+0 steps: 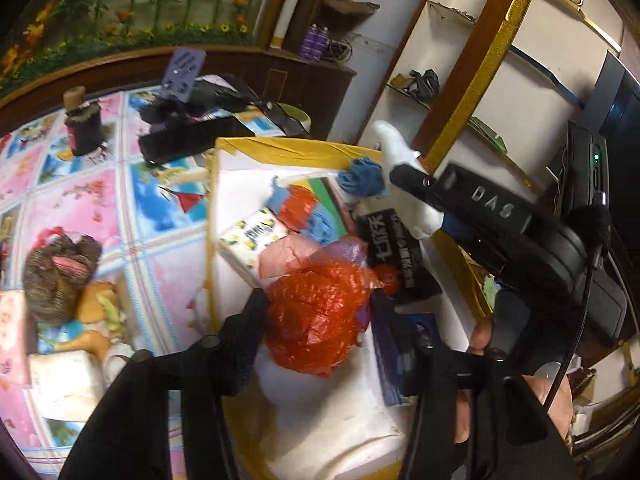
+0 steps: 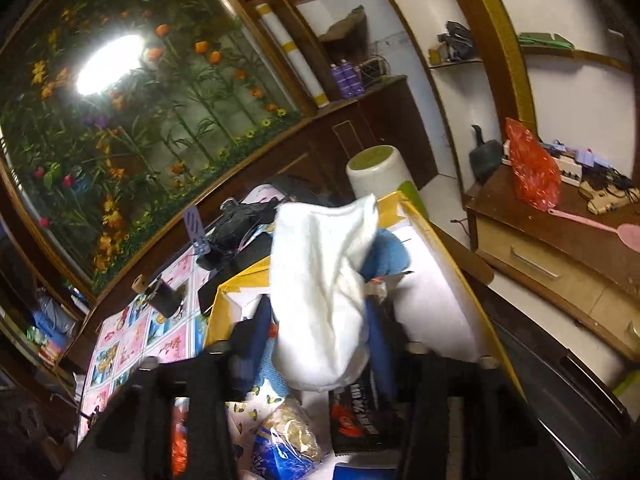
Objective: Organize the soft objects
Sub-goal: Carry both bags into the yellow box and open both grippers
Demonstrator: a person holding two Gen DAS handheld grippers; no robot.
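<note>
A white box with a yellow taped rim (image 1: pixel 280 148) holds several soft things: a blue cloth (image 1: pixel 362 178), a tissue pack (image 1: pixel 252 236), a black packet (image 1: pixel 394 248). A crumpled red plastic bag (image 1: pixel 316 320) lies in the box between the fingers of my left gripper (image 1: pixel 318 312), whose jaws stand apart at its sides without squeezing it. In the right wrist view a white sock (image 2: pixel 320 300) stands loosely between the spread fingers of my right gripper (image 2: pixel 320 344), over the box rim (image 2: pixel 420 216). The left wrist view shows that sock (image 1: pixel 396 148) at the right gripper (image 1: pixel 404 184).
A floral tablecloth (image 1: pixel 100 208) left of the box carries a brown knitted item (image 1: pixel 60 272), a dark spool (image 1: pixel 82 128) and a black case (image 1: pixel 188 140). To the right stands a wooden drawer cabinet (image 2: pixel 540 264) with a red bag (image 2: pixel 532 168) and a pink swatter (image 2: pixel 624 236).
</note>
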